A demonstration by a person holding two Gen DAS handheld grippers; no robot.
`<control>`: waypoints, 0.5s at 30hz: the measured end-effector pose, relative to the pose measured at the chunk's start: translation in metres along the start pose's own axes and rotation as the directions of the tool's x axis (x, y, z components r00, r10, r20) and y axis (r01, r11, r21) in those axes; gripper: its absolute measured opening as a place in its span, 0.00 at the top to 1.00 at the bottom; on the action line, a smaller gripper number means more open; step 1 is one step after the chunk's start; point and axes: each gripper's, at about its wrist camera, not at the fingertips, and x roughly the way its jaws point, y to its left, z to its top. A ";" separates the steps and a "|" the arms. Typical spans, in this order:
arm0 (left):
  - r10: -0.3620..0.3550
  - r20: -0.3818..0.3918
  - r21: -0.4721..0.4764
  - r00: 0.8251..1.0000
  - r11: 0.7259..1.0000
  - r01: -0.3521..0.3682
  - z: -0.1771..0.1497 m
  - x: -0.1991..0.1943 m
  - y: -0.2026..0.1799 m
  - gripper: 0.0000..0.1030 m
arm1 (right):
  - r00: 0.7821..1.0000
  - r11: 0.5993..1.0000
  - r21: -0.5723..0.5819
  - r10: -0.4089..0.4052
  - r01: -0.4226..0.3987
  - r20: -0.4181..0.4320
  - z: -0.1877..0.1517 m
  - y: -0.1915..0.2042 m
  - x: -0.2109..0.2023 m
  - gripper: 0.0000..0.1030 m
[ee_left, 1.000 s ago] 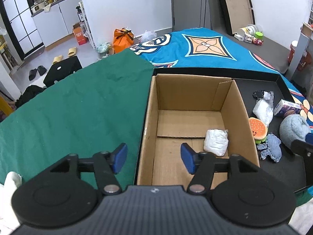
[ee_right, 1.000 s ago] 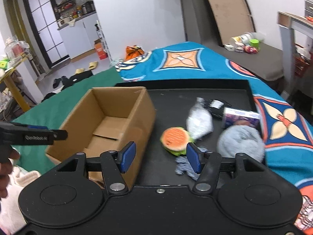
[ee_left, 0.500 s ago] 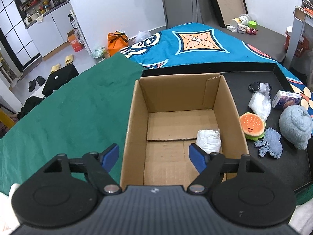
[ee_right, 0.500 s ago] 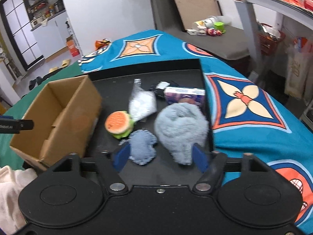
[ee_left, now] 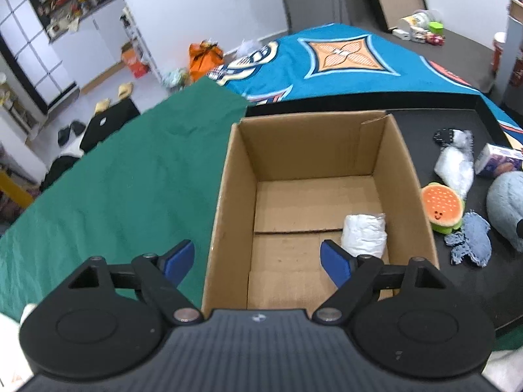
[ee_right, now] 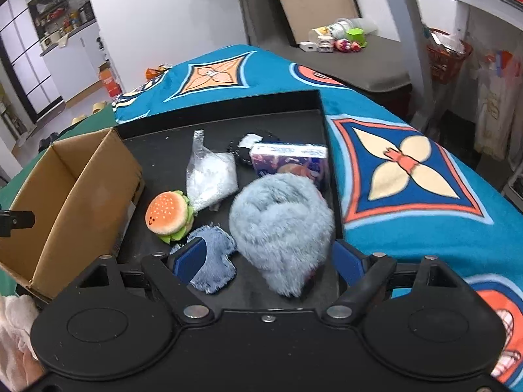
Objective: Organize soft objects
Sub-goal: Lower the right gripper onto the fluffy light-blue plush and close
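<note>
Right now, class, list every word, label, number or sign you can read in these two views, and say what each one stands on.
No text can be read in either view.
Purple tissue packet: printed wrapper, too blurred to read.
Orange carton on the floor: print too small to read.
White tub on the far mat: label too small to read.

Orange bag [ee_left: 205, 57] on floor, slippers [ee_left: 125, 89] nr cabinets, green cup [ee_right: 354, 34].
</note>
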 end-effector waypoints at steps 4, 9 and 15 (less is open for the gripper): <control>0.005 -0.011 -0.002 1.000 1.000 -0.005 0.001 0.005 -0.001 0.19 | 1.000 0.999 -0.032 -0.018 0.017 -0.017 0.003 0.004 0.012 0.19; -0.004 -0.017 0.017 1.000 1.000 0.004 0.001 0.006 -0.006 0.19 | 0.999 0.998 -0.041 -0.038 0.037 -0.024 0.007 0.006 0.021 0.19; -0.007 -0.028 0.018 1.000 1.000 0.008 0.001 0.009 -0.007 0.19 | 0.997 0.993 -0.091 -0.078 0.076 -0.019 0.010 0.009 0.027 0.34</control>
